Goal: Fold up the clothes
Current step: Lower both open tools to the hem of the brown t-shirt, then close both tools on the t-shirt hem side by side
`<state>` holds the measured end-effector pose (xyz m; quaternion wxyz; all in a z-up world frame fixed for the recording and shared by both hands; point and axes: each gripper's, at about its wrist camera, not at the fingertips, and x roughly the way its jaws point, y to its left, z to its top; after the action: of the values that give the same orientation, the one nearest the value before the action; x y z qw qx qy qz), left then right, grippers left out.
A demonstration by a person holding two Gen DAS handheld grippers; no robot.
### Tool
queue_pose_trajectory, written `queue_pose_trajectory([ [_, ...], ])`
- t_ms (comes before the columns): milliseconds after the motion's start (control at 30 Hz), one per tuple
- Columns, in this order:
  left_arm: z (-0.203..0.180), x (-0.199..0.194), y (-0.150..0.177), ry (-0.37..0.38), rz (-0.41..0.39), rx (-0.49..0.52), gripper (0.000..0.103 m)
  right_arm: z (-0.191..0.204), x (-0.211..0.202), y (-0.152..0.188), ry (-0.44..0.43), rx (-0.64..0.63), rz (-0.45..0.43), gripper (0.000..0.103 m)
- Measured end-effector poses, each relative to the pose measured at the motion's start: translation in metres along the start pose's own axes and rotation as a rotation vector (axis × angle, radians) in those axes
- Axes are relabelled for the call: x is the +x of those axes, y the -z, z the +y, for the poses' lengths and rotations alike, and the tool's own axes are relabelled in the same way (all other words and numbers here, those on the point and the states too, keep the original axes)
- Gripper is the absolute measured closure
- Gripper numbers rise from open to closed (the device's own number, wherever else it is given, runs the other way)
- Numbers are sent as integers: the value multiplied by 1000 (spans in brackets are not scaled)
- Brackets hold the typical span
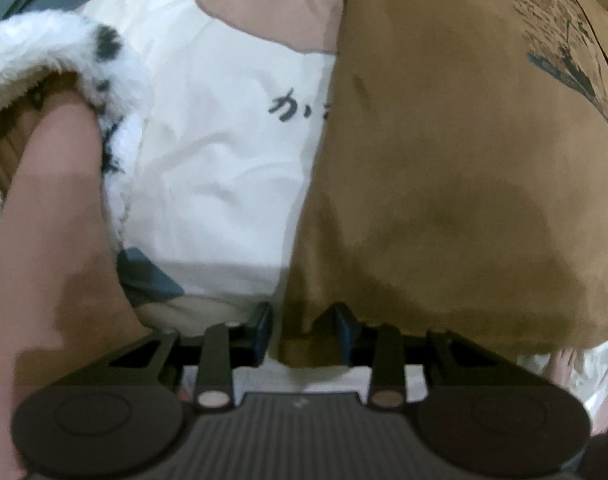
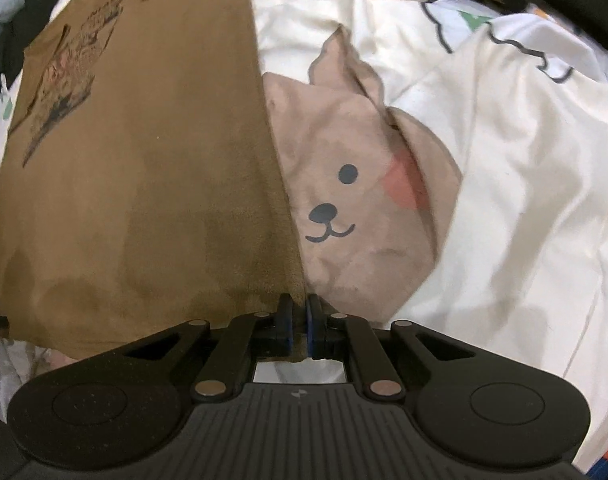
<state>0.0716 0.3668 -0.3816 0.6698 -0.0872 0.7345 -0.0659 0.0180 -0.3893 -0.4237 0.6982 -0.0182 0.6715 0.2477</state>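
A brown T-shirt [image 1: 444,160] with a printed graphic lies spread flat on a white bed cover. In the left wrist view its near left corner sits between the fingers of my left gripper [image 1: 302,320]. The jaws stand apart and the pads do not press the cloth. In the right wrist view the same shirt [image 2: 143,160] fills the left half. My right gripper [image 2: 301,312] is shut on its near right corner, pointing steeply down.
The bed cover [image 2: 504,200] is white with a pink bear face [image 2: 344,208] printed beside the shirt. A person's arm [image 1: 51,220] in a fluffy white spotted sleeve [image 1: 43,52] is at the left. Dark and blue clothes [image 2: 19,8] are piled at the far left.
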Motion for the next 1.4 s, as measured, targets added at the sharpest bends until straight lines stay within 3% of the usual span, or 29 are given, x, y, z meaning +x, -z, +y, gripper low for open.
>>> queue_pose_trajectory([
  [167, 1, 2, 4, 8, 1, -12, 70, 4, 3, -4, -11, -13, 8, 77],
  [233, -2, 4, 2, -12, 26, -3, 81, 8, 4, -4, 0, -32, 12, 85],
  [267, -5, 4, -1, -17, 47, -7, 87, 9, 5, -5, 11, -35, 15, 98],
  [300, -6, 4, -2, -21, 63, -11, 95, 8, 3, -6, 12, -25, 17, 99],
  [333, -8, 3, -3, -25, 76, -16, 97, 7, 2, -7, 14, -16, 18, 100],
  [567, -11, -18, 0, -90, 140, -44, 98, 14, -26, -3, 47, -48, 1, 102],
  [900, -18, -69, 10, -113, 108, -32, 99, 21, -84, -8, 46, -34, -36, 102],
  [967, -28, -74, 19, -112, 105, -26, 99, 32, -85, -10, 45, -22, -51, 102],
  [1033, -26, -81, 53, -112, 103, -19, 99, 31, -93, -8, 41, -17, -66, 102],
  [1133, -11, -98, 14, -109, 115, -7, 99, 30, -102, -6, 55, -23, -73, 102],
  [1400, 2, -73, 47, -104, 177, -3, 99, 16, -114, 12, 82, 9, -74, 102],
])
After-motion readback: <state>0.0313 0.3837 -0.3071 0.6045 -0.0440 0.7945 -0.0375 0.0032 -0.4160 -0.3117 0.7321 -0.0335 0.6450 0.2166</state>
